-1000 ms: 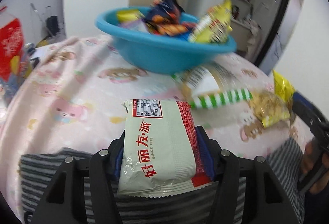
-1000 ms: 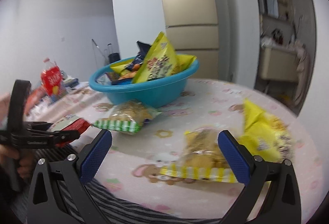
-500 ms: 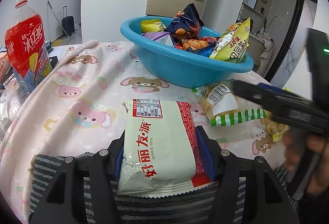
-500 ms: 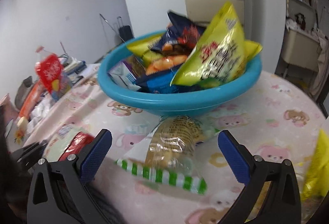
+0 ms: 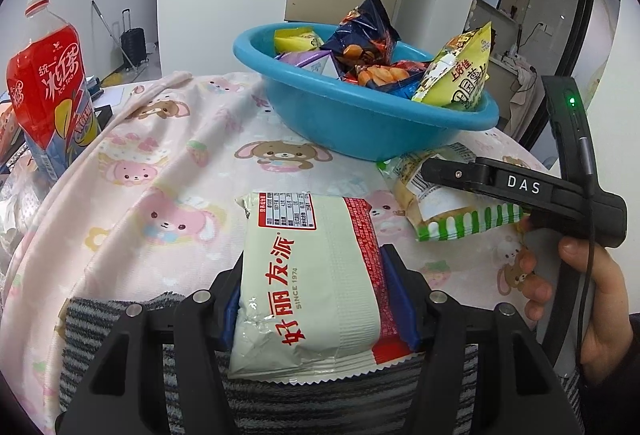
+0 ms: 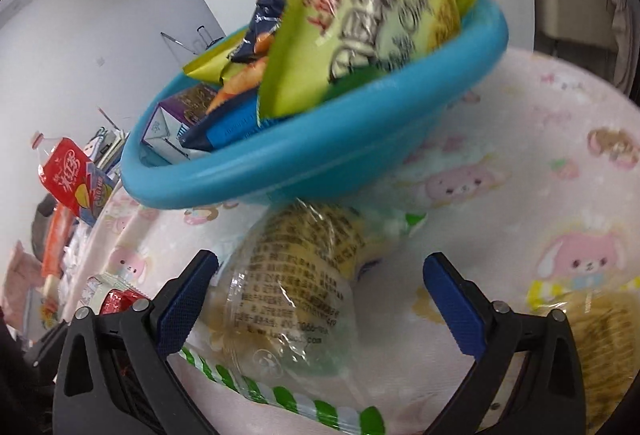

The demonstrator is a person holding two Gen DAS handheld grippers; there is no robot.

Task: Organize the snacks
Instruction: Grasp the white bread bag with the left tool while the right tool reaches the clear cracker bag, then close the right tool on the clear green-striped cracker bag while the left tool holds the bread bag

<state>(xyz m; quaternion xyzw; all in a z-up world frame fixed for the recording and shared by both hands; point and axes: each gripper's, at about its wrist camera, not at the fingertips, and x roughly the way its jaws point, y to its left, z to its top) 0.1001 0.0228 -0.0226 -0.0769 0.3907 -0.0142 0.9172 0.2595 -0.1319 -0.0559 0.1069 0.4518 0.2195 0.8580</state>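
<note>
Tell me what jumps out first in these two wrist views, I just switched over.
The blue basin, heaped with snack bags, sits at the far side of the pink cartoon-print cloth. The left gripper is clamped on a white-and-red pie packet up close. The right gripper is closing around a clear green-striped snack bag lying just in front of the basin, pads not yet touching.

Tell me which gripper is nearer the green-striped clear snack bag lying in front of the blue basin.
Right. The right gripper straddles the green-striped bag, jaws closing, pads not yet pressing. The left gripper is off to the side, clamped on the white pie packet.
</note>
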